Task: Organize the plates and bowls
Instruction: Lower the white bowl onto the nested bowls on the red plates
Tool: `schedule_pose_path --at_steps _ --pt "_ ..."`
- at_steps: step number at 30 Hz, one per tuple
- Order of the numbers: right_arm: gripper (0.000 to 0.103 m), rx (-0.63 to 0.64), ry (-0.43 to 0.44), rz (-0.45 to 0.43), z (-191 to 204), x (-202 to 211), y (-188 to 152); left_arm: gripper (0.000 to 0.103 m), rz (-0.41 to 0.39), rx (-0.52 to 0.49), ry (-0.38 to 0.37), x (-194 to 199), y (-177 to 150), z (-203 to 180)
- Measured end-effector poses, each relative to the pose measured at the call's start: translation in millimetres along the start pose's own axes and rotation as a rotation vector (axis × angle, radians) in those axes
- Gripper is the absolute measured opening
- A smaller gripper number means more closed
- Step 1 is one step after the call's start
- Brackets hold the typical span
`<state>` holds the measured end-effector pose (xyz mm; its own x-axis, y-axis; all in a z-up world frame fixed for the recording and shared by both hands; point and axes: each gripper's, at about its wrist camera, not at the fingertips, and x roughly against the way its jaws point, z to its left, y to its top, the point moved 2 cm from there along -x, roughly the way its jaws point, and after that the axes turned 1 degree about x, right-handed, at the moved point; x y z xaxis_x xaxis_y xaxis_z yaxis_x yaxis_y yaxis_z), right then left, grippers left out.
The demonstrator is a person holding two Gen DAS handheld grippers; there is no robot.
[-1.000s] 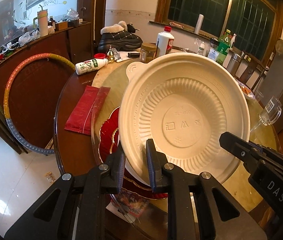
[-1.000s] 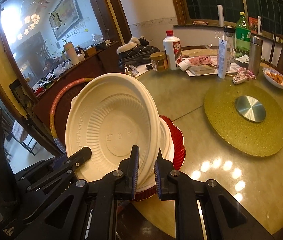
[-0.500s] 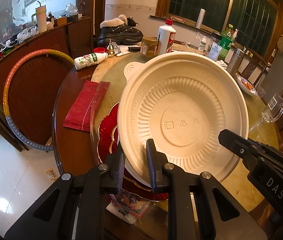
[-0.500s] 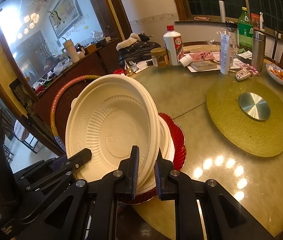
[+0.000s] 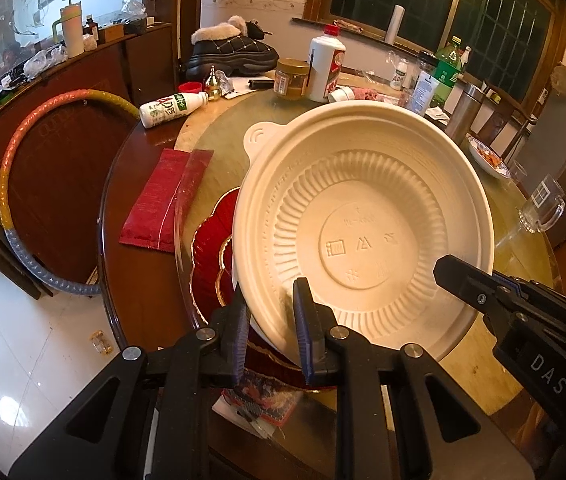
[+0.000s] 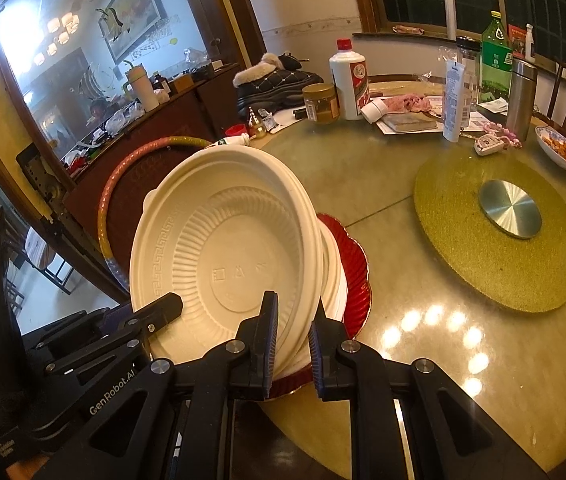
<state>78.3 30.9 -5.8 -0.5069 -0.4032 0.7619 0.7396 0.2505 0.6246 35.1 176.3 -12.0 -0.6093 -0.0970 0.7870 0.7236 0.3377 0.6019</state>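
A cream disposable bowl (image 5: 363,216) (image 6: 235,264) is held tilted up on edge, its inside facing both cameras. My left gripper (image 5: 271,320) is shut on its near left rim. My right gripper (image 6: 293,340) is shut on its near right rim. Each gripper also shows in the other's view, the right gripper (image 5: 463,276) and the left gripper (image 6: 163,308). Right behind the bowl, a stack of white dishes (image 6: 333,264) rests on a red scalloped plate (image 5: 207,248) (image 6: 353,268) with a gold edge, near the round table's edge.
A red packet (image 5: 159,204) and a lying milk bottle (image 5: 171,108) are to the left. A hula hoop (image 5: 11,184) leans beside the table. A gold turntable mat (image 6: 495,240), bottles, a jar, a glass mug (image 5: 539,208) and a snack dish (image 6: 561,152) crowd the far side.
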Motion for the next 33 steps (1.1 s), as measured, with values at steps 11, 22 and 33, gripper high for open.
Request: schedule_pose_path --at_steps 11,22,33 --pt "0.015 -0.006 0.014 0.037 -3.3 -3.1 -3.0 0.019 0.030 -0.014 -0.020 1.7 -1.9 2.6" --pt "0.015 -0.003 0.009 0.067 -0.4 -10.4 -1.2 0.019 0.057 -0.010 -0.026 -7.0 -1.5 6.8" --pt "0.015 -0.004 0.000 0.102 -2.6 -22.3 2.1 0.019 0.098 0.014 -0.041 -19.6 0.2 10.1"
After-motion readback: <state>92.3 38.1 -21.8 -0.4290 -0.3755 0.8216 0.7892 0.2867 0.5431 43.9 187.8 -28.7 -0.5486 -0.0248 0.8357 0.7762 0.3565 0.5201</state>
